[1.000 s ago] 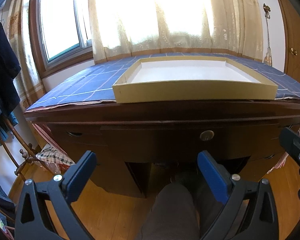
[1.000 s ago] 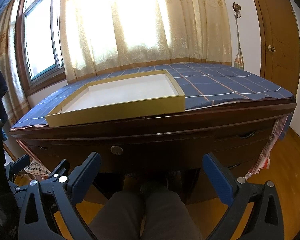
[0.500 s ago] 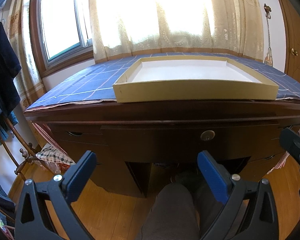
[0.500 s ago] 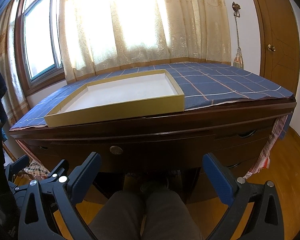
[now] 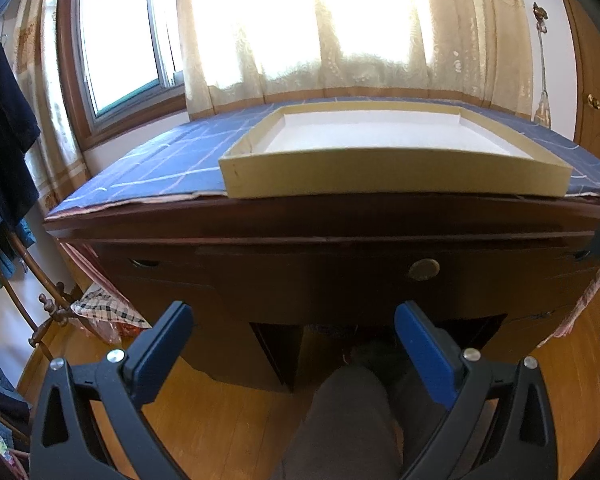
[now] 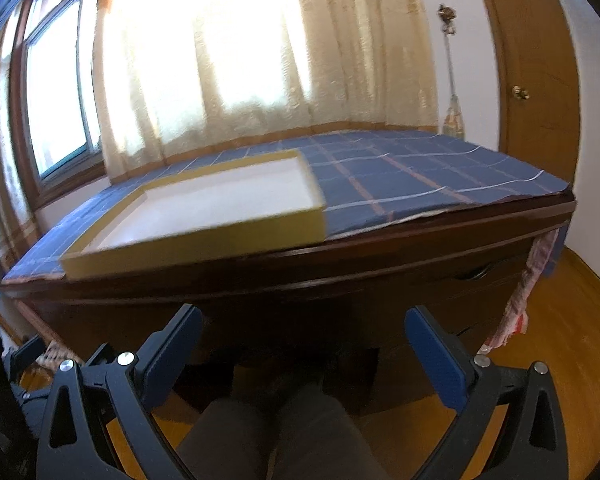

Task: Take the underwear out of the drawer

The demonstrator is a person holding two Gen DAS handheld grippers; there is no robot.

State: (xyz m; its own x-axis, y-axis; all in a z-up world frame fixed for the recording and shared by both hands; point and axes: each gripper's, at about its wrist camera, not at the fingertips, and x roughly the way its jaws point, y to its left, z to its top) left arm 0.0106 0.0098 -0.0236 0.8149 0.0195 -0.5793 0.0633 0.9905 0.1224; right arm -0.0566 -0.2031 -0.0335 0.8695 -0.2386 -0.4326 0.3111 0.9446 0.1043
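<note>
Holding both tongs wide open w/ nothing in them: your left gripper (image 5: 292,334) and right gripper (image 6: 302,334) face the desk front, still short of it. Center drawer (image 5: 320,276) w/ round knob (image 5: 423,270) is shut, so the underwear's hidden, presumably inside. Empty tray (image 5: 396,178) on the blue cloth (image 5: 160,164) looks like the drop spot.

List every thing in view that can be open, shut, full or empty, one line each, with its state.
left hand-held gripper: open, holding nothing
right hand-held gripper: open, holding nothing
centre drawer: shut
left drawer: shut
right drawer: shut
shallow box: open-topped, empty
door: shut
curtain: drawn across the window
</note>
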